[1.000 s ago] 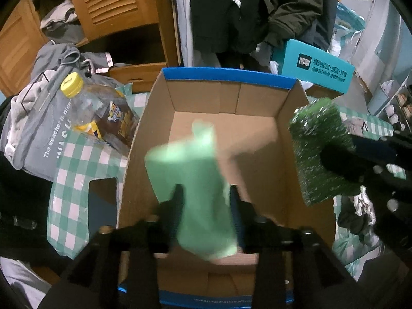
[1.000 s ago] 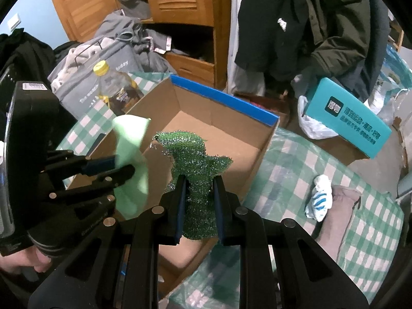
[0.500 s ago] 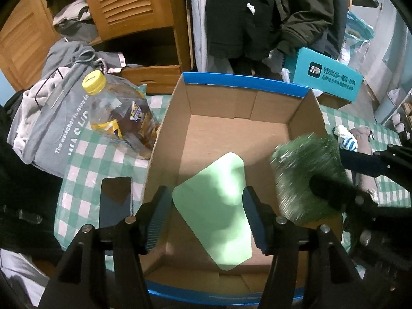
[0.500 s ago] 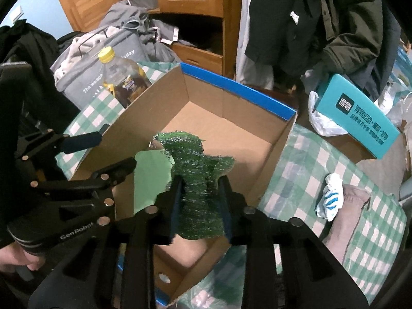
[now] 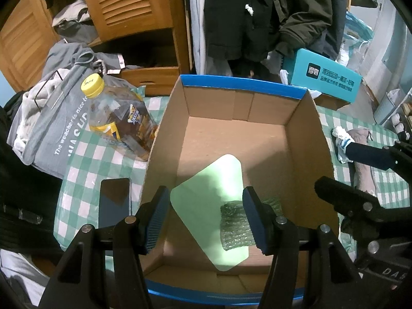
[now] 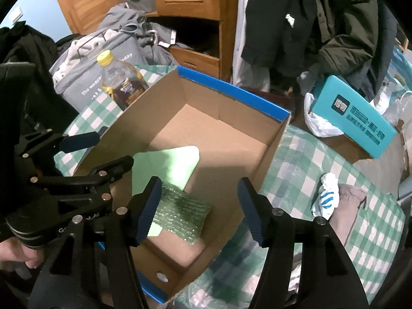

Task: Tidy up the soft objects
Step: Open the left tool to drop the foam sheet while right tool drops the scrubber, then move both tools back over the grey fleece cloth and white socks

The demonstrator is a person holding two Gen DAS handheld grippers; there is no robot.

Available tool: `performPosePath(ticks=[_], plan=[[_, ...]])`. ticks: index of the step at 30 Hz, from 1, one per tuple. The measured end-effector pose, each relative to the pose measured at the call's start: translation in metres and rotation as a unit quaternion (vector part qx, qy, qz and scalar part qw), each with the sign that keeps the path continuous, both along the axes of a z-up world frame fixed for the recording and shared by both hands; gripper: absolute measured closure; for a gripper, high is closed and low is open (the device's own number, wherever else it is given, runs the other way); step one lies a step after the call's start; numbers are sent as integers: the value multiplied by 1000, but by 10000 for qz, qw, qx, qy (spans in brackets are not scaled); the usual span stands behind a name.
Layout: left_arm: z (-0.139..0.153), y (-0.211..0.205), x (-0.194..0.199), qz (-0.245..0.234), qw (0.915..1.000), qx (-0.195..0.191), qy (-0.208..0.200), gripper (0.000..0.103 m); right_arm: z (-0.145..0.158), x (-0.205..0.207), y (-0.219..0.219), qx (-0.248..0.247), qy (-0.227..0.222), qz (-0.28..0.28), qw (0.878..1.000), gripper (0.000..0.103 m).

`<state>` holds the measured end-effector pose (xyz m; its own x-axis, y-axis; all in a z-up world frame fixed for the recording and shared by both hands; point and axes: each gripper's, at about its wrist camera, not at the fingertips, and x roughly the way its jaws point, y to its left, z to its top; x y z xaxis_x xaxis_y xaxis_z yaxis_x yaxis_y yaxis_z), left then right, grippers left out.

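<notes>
A pale green flat cloth (image 5: 211, 206) lies on the floor of the open cardboard box (image 5: 309, 134). A dark green scouring pad (image 5: 234, 226) lies on the cloth's near right part. Both show in the right wrist view, cloth (image 6: 167, 164) and pad (image 6: 180, 211), inside the box (image 6: 270, 154). My left gripper (image 5: 206, 219) is open and empty above the box's near side. My right gripper (image 6: 198, 206) is open and empty over the box's near right corner. A white-and-blue sock (image 6: 325, 195) and a pinkish cloth (image 6: 347, 211) lie on the checked tablecloth (image 6: 296, 180) right of the box.
A yellow-capped bottle (image 5: 116, 118) lies left of the box, beside a grey bag (image 5: 51, 134). A dark phone (image 5: 113, 206) lies on the cloth at the box's left. A teal box (image 5: 327, 77) sits behind on the right. Wooden cabinets and hanging coats stand behind.
Both grippers opened. The green cloth dropped from the left gripper and the scouring pad dropped from the right gripper; both now lie in the box.
</notes>
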<state>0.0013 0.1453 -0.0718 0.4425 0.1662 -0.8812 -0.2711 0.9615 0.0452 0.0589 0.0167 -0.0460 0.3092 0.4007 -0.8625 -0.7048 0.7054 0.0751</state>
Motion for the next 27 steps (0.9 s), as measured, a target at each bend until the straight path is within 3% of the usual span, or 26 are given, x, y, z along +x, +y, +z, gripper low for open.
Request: performPosePath(ticks=[4,27], plan=[[2,-5,1,-39,10000,20,-8,43,3,1,-7,32,-38,-81,10000,33],[14,-61,16,-538,9980,303,-93,31,10,11,-76,-50,-226,-736,9970,25]])
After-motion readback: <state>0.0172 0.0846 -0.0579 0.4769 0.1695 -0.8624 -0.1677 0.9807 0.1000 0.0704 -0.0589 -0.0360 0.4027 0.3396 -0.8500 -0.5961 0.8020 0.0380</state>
